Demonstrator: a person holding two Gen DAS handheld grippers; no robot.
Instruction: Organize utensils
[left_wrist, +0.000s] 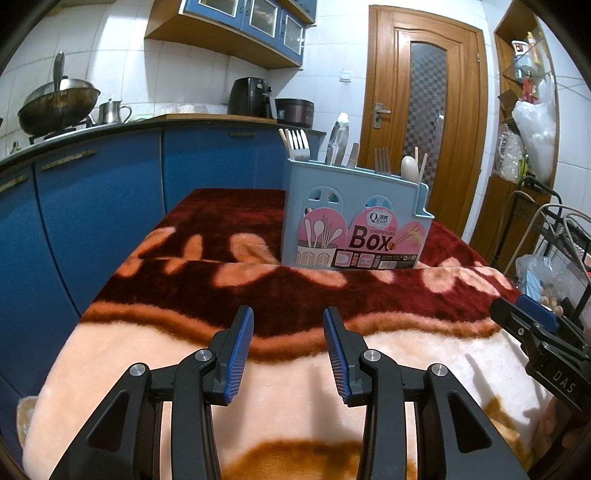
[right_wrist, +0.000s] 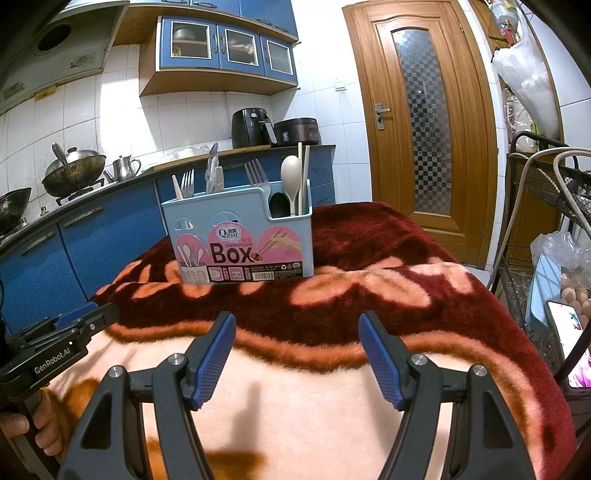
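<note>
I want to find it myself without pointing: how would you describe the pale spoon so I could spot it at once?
Find the light blue utensil box with the pink "Box" label, standing on the red and peach blanket. Look at its lower compartment at the right end as seen from the right wrist camera. The cream spoon stands there bowl up, rounded and matte, beside thin pale chopsticks, unlike the shiny pronged forks further left.

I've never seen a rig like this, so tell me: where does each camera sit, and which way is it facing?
Left wrist: on the left gripper, facing forward over the blanket toward the utensil box; the right gripper shows at its edge.
Right wrist: on the right gripper, facing likewise; the left gripper and a hand show.
Shared: box, blanket, door.
</note>
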